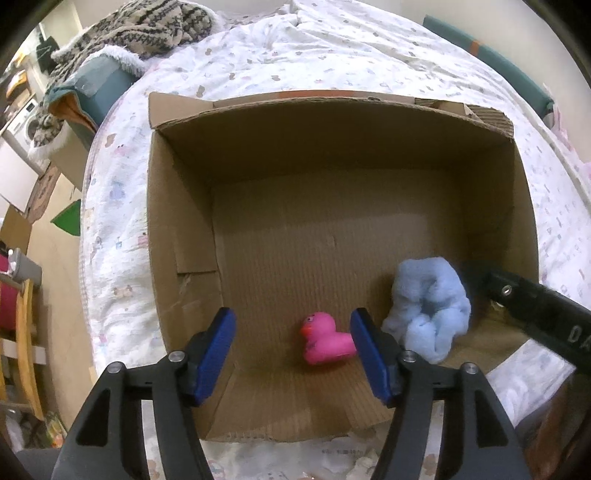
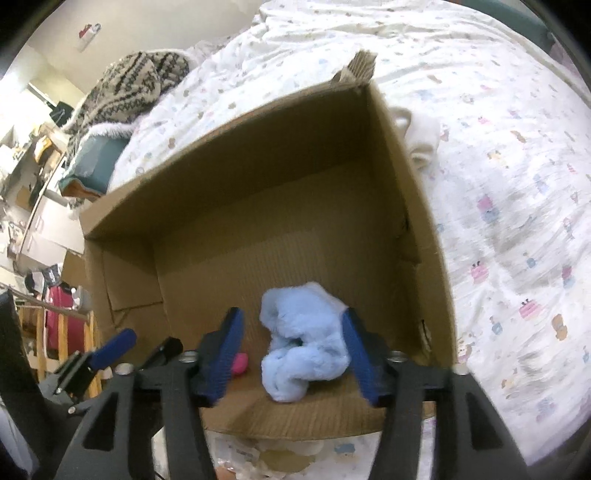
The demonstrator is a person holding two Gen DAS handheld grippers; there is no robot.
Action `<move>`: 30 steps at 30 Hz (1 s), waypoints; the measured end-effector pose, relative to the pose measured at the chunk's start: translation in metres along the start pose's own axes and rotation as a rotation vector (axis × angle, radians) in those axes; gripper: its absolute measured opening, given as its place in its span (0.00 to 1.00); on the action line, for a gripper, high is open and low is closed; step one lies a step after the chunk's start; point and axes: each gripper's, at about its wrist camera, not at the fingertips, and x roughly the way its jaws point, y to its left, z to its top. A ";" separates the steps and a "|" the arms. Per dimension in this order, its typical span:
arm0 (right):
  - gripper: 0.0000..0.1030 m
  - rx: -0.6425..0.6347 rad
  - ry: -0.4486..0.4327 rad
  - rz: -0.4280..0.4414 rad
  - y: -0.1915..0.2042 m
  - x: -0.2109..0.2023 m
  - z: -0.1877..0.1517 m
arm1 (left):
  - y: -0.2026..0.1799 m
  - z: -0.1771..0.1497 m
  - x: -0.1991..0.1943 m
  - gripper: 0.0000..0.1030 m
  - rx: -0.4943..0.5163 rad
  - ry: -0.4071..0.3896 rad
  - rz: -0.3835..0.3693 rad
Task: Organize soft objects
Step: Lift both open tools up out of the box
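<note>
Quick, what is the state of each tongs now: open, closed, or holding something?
Left tongs: open, holding nothing; the pink duck lies below.
Right tongs: open around the blue plush, not clamped.

A bed [image 1: 332,55] is being covered by a white quilt [image 2: 498,166] printed with small cartoon figures. An open cardboard box [image 1: 177,221] is being carried on the quilt, a white soft item [image 2: 421,136] is being kept just beside its wall, and a patterned knit blanket [image 1: 147,26] is being held at the far corner.
</note>
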 end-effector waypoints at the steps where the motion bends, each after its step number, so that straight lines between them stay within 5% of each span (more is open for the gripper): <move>1: 0.64 0.004 -0.005 0.000 -0.001 -0.001 0.000 | 0.000 0.000 -0.002 0.60 -0.001 -0.003 0.000; 30: 0.64 0.025 -0.017 0.020 -0.019 -0.047 -0.057 | 0.016 -0.054 -0.066 0.64 -0.073 -0.084 -0.012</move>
